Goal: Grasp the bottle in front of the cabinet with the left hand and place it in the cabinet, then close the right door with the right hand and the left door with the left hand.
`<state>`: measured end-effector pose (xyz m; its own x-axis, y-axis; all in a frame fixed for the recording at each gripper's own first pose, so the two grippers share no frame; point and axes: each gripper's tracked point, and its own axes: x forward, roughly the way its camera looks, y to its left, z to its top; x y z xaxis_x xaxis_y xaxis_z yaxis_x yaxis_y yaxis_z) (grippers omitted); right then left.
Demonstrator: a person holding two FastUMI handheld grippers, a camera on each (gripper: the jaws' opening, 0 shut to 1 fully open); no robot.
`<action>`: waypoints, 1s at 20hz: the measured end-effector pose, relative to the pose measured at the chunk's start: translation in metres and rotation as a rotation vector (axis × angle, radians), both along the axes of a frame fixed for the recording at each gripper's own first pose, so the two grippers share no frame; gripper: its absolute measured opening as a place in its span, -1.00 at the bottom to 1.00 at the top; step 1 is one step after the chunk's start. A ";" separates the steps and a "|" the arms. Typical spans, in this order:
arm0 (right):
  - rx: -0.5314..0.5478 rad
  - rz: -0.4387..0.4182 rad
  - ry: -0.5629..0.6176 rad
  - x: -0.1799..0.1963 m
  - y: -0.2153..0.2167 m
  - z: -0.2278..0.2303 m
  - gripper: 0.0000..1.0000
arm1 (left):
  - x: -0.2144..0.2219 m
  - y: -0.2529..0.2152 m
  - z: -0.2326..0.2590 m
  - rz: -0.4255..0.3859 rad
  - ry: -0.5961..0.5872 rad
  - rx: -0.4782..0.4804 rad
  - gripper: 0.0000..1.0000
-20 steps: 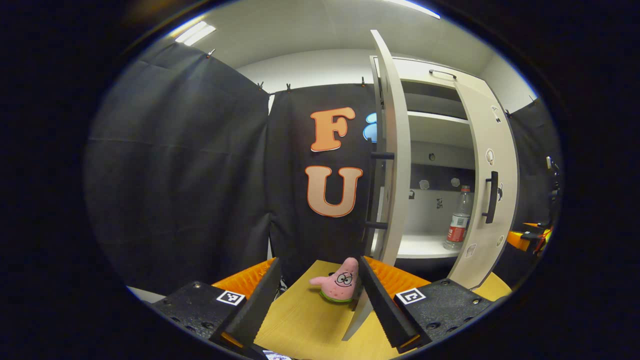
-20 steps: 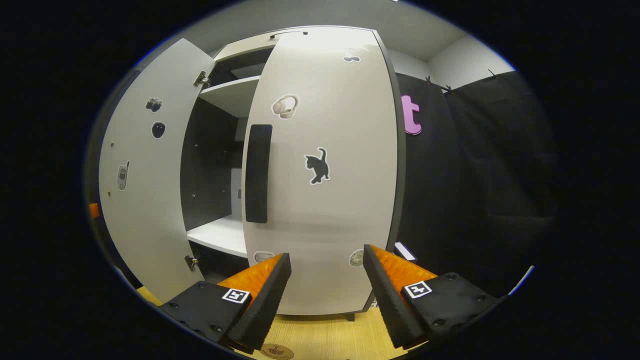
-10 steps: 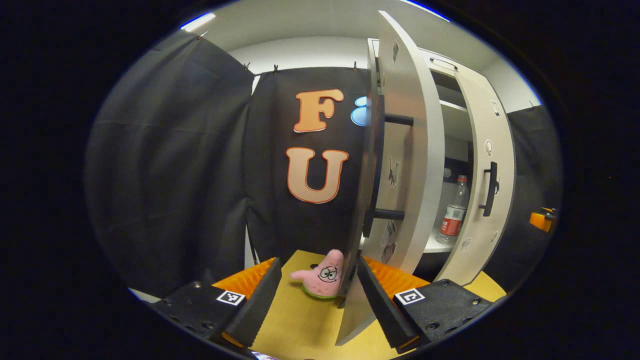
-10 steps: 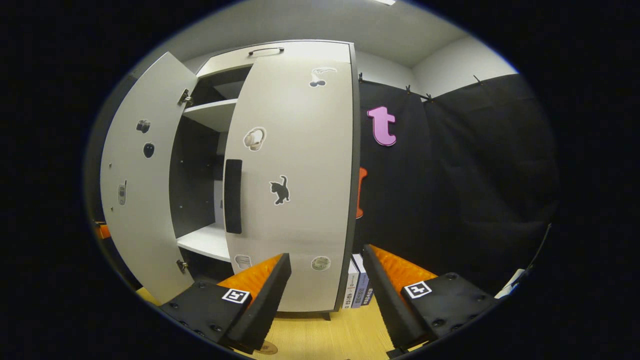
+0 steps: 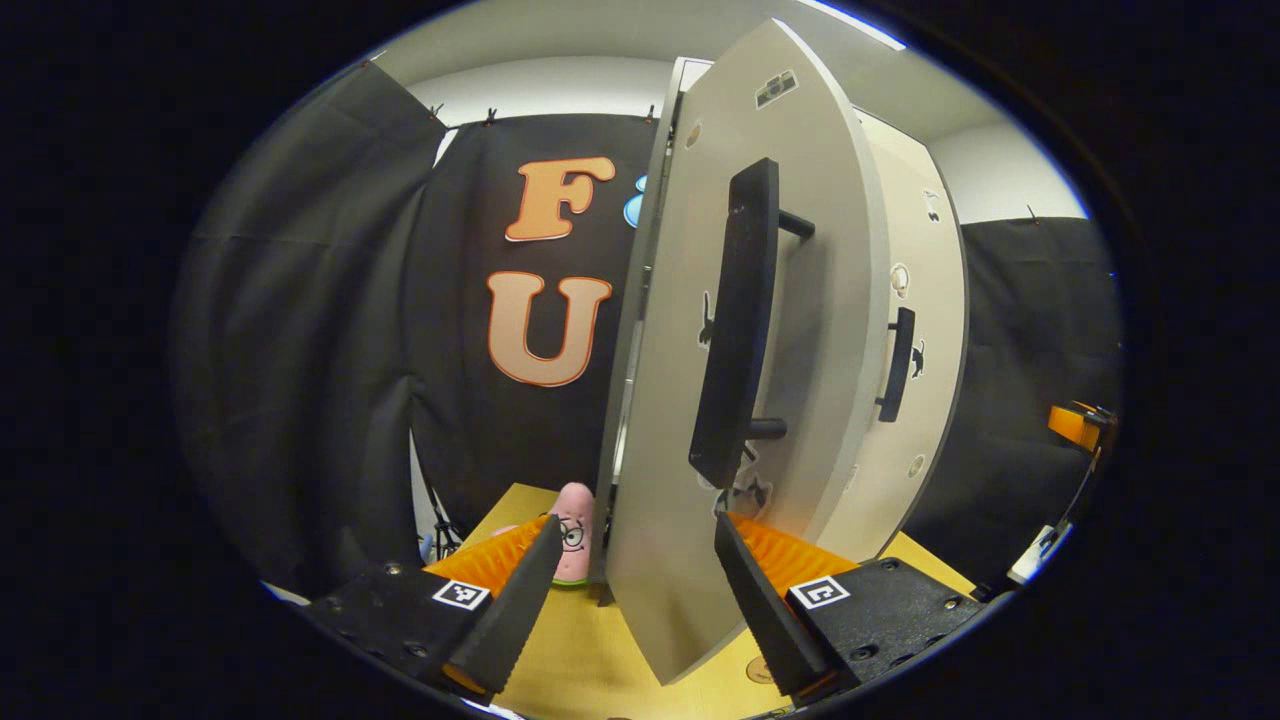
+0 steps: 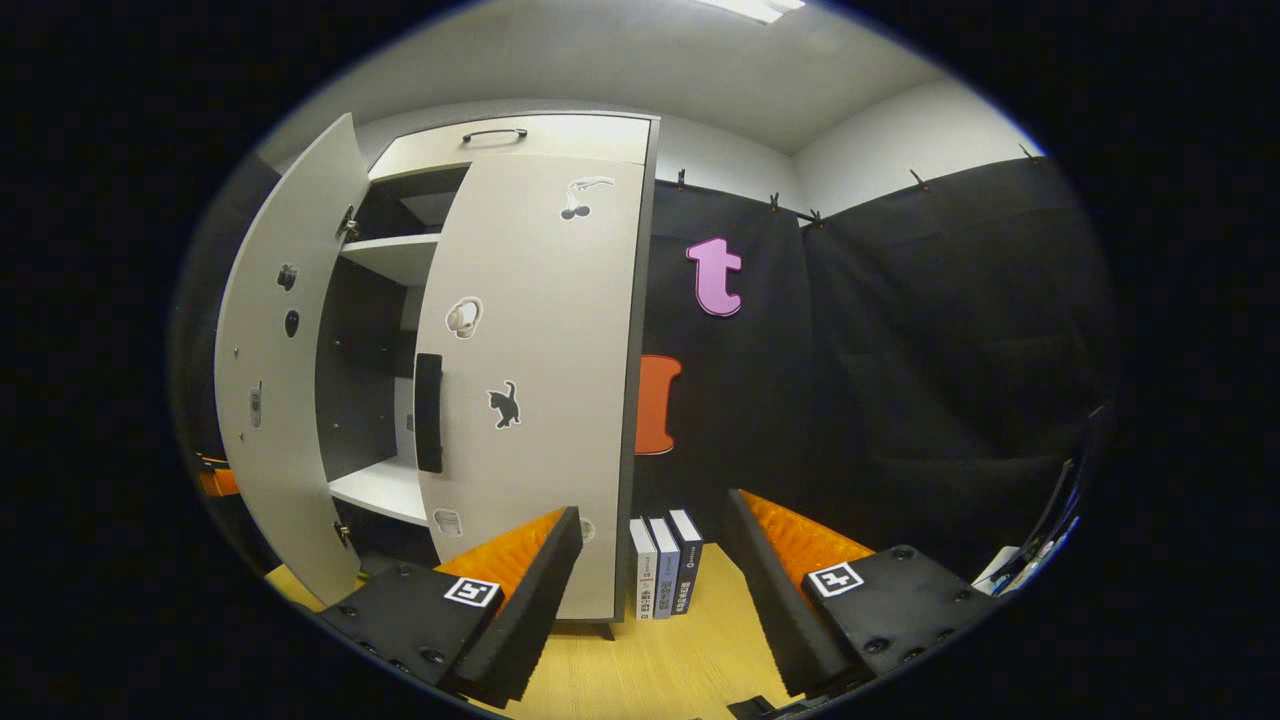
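In the left gripper view the cabinet's left door point(image 5: 660, 420) stands partly swung in, its outer face and long black handle point(image 5: 738, 320) close before me. Its lower edge sits between the fingers of my open left gripper point(image 5: 635, 600). Beyond it is the right door point(image 5: 925, 330) with its own handle point(image 5: 898, 365). The bottle is hidden behind the left door. In the right gripper view the right door point(image 6: 540, 380) lies against the cabinet front, and the left door point(image 6: 275, 400) stands ajar with shelves point(image 6: 380, 490) showing in the gap. My right gripper point(image 6: 650, 600) is open, back from the cabinet.
A pink star plush toy point(image 5: 572, 520) sits on the wooden table point(image 5: 580, 650) by the left door's hinge side. Three books point(image 6: 665, 565) stand upright just right of the cabinet. An orange part of the other gripper point(image 5: 1075, 425) shows at the far right.
The left door has swung inward, covering the bottle and shelves in the left gripper view. The right gripper has drawn back from the right door and turned right, bringing the books into sight.
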<state>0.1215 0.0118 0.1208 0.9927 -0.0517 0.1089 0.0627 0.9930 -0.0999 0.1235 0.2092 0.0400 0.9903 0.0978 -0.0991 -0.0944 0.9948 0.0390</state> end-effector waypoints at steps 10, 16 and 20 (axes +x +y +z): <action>-0.002 -0.016 -0.048 -0.010 -0.035 0.021 0.92 | 0.061 -0.061 -0.018 -0.115 -0.004 -0.056 0.88; -0.019 -0.013 -0.046 0.006 -0.060 0.029 0.92 | 0.117 -0.087 -0.017 -0.096 -0.008 0.005 0.89; -0.015 0.003 -0.049 0.019 -0.070 0.031 0.92 | 0.124 -0.094 -0.020 -0.059 -0.010 0.013 0.89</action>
